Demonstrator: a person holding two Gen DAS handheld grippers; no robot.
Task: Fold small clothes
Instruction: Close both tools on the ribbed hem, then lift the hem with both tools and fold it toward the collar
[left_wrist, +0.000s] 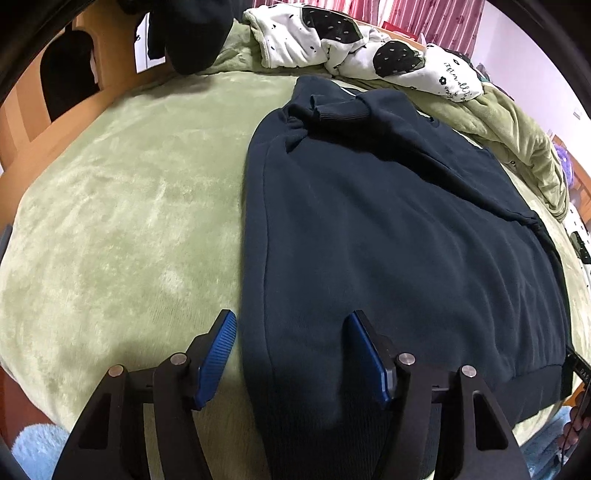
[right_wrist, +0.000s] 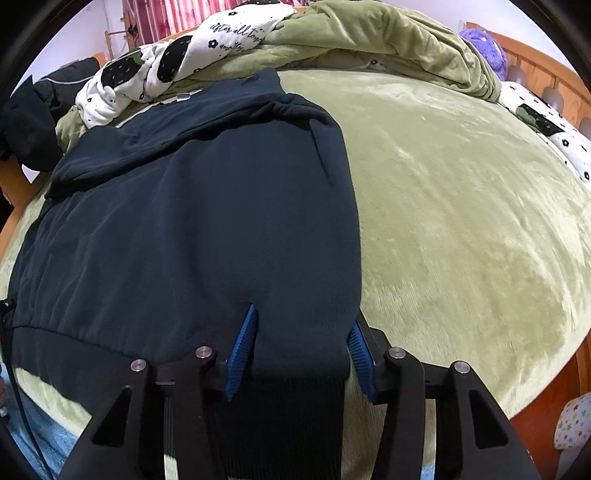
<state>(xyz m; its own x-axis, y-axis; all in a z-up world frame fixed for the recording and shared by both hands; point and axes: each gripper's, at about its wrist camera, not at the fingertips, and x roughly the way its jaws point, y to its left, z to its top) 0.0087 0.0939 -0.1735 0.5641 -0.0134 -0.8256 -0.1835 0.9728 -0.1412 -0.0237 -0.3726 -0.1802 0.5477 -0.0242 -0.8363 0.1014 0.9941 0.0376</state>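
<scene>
Two grippers were down at the near hem of a dark navy sweatshirt (left_wrist: 388, 229) spread flat on a green fleece blanket (left_wrist: 122, 206) over the bed, sleeves folded across its back. The left gripper (left_wrist: 293, 356) had its jaws partly spread, straddling the sweatshirt's left side edge, one blue pad on the blanket and one over the cloth, not pinching. The right gripper (right_wrist: 301, 352) had the ribbed hem corner bunched between its jaws, pads against the fabric. A rumpled white quilt (right_wrist: 155, 70) with black patches sat at the far side.
</scene>
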